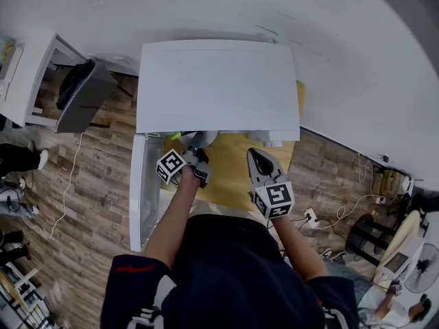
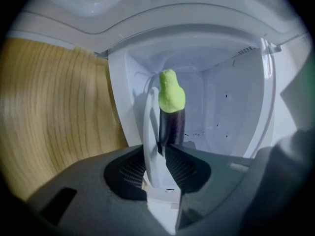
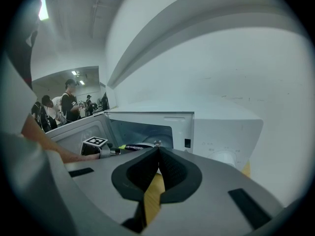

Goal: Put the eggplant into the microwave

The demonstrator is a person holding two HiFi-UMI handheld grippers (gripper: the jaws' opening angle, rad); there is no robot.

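Note:
The white microwave (image 1: 216, 84) stands on a yellow table with its door (image 1: 137, 190) swung open to the left. Inside its cavity (image 2: 221, 107) a dark purple eggplant (image 2: 172, 124) with a yellow-green stem end lies on a white plate (image 2: 149, 127). My left gripper (image 2: 162, 150) reaches into the opening; its jaws stand slightly apart around the plate's rim, so it is open. From the right gripper view the eggplant (image 3: 132, 146) shows lying just inside the opening. My right gripper (image 3: 158, 149) hovers in front of the microwave, shut and empty.
The microwave's control panel with a dial (image 3: 227, 157) is right of the opening. The yellow table (image 1: 230, 173) extends in front. A wooden floor with a cabinet (image 1: 27, 81), cables and a power strip (image 1: 310, 218) surrounds it. People (image 3: 69, 104) stand far off.

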